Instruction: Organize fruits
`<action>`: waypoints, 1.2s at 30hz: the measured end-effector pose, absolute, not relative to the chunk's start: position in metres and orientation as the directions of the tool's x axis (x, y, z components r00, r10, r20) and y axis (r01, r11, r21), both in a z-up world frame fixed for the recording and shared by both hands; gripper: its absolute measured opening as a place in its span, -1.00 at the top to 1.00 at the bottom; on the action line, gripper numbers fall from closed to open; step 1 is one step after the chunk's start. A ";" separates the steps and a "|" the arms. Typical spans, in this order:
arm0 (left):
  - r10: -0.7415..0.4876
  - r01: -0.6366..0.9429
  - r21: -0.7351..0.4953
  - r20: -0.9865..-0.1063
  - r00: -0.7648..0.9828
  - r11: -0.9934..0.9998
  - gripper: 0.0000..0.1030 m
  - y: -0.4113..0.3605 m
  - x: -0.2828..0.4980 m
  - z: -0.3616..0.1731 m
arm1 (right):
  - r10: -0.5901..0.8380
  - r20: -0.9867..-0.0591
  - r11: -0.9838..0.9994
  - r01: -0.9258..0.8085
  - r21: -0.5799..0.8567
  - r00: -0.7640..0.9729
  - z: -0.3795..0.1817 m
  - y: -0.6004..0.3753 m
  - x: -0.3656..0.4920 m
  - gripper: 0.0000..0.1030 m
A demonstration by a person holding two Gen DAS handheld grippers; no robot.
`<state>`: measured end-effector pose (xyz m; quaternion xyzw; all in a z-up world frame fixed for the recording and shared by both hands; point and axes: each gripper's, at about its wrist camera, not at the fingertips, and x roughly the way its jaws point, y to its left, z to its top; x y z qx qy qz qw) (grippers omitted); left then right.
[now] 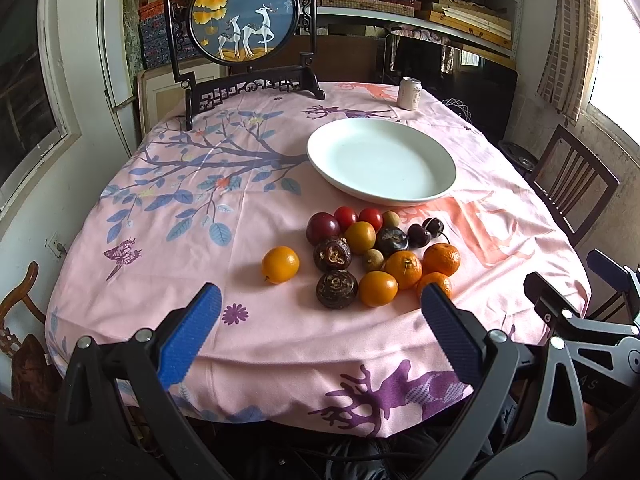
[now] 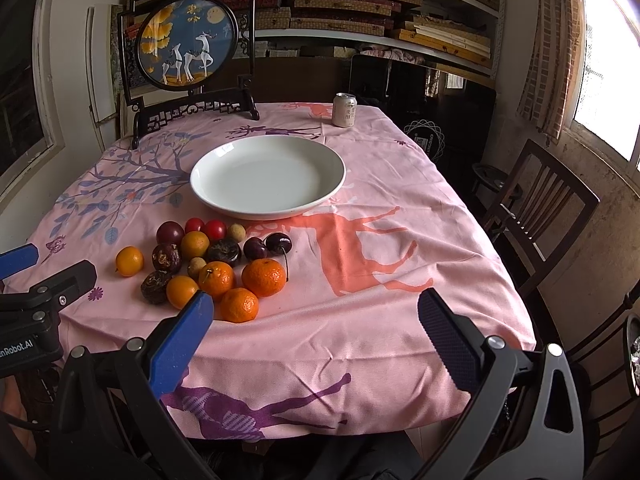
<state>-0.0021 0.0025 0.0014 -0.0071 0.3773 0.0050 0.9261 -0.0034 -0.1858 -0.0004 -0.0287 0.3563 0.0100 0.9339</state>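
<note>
A white plate [image 1: 332, 160] [image 2: 208, 192] lies bare on the pink tablecloth. Just in front of it sits a cluster of fruit: mandarins [image 1: 442, 259] [image 2: 264, 277], round orange fruits [image 1: 280, 264] [image 2: 129, 261], dark passion fruits [image 1: 337, 289] [image 2: 166, 257], cherry tomatoes [image 1: 345, 217] [image 2: 215, 229], cherries [image 1: 419, 235] [image 2: 279, 242], longans [image 1: 373, 260] [image 2: 236, 232] and a plum [image 1: 323, 228] [image 2: 169, 232]. My left gripper [image 1: 320, 300] hangs open over the table's near edge, short of the fruit. Further right, my right gripper [image 2: 316, 308] is open too and holds nothing.
A drink can [image 1: 410, 93] [image 2: 344, 109] stands at the far edge. A framed round deer screen [image 1: 244, 16] [image 2: 186, 46] stands at the back left. A wooden chair [image 1: 572, 184] [image 2: 536, 208] is beside the table on the right. Shelves of boxes fill the back wall.
</note>
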 end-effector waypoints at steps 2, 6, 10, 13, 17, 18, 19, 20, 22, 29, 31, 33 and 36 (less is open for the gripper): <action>0.004 -0.015 -0.009 -0.699 0.715 1.000 -0.96 0.003 -0.003 0.002 | -0.004 -0.666 0.998 -0.037 -0.048 0.746 -0.003 -0.185 -0.002 -0.97; 0.004 -0.014 -0.009 -0.699 0.715 1.000 -0.96 0.002 -0.002 0.001 | -0.005 -0.665 0.998 -0.036 -0.048 0.747 -0.002 -0.185 -0.002 -0.97; 0.003 -0.014 -0.010 -0.699 0.715 1.000 -0.96 0.003 -0.002 0.002 | -0.005 -0.665 0.998 -0.036 -0.048 0.747 -0.006 -0.182 -0.003 -0.97; 0.004 -0.015 -0.009 -0.699 0.715 1.000 -0.96 0.002 -0.002 0.001 | -0.005 -0.665 0.998 -0.036 -0.048 0.747 -0.004 -0.184 -0.003 -0.97; 0.004 -0.015 -0.009 -0.699 0.715 1.000 -0.96 0.003 -0.003 0.002 | -0.004 -0.665 0.998 -0.036 -0.047 0.746 -0.004 -0.183 -0.003 -0.97; 0.003 -0.014 -0.010 -0.699 0.715 1.000 -0.96 0.002 -0.002 0.001 | -0.005 -0.666 0.998 -0.036 -0.047 0.746 -0.004 -0.184 -0.003 -0.97; 0.003 -0.014 -0.010 -0.699 0.715 1.000 -0.96 0.003 -0.002 0.002 | -0.005 -0.665 0.998 -0.036 -0.047 0.746 -0.004 -0.184 -0.003 -0.97; 0.004 -0.014 -0.009 -0.700 0.715 1.000 -0.96 0.002 -0.002 0.001 | -0.005 -0.665 0.998 -0.036 -0.047 0.747 -0.004 -0.183 -0.003 -0.97; 0.003 -0.014 -0.010 -0.699 0.715 1.000 -0.96 0.003 -0.003 0.002 | -0.003 -0.666 0.998 -0.037 -0.046 0.746 -0.004 -0.184 -0.003 -0.97; 0.002 -0.012 -0.008 -0.701 0.714 1.000 -0.96 0.002 -0.006 0.005 | -0.005 -0.666 0.998 -0.035 -0.047 0.746 -0.004 -0.183 -0.003 -0.97; 0.003 -0.012 -0.009 -0.701 0.714 1.000 -0.96 0.002 -0.006 0.005 | -0.005 -0.666 0.998 -0.035 -0.047 0.746 -0.004 -0.183 -0.003 -0.97; 0.002 -0.012 -0.009 -0.701 0.713 1.000 -0.96 0.001 -0.005 0.004 | -0.005 -0.666 0.998 -0.035 -0.048 0.746 -0.003 -0.184 -0.003 -0.97; 0.003 -0.013 -0.009 -0.702 0.713 1.000 -0.96 0.002 -0.006 0.005 | -0.005 -0.666 0.998 -0.036 -0.048 0.746 -0.004 -0.183 -0.003 -0.97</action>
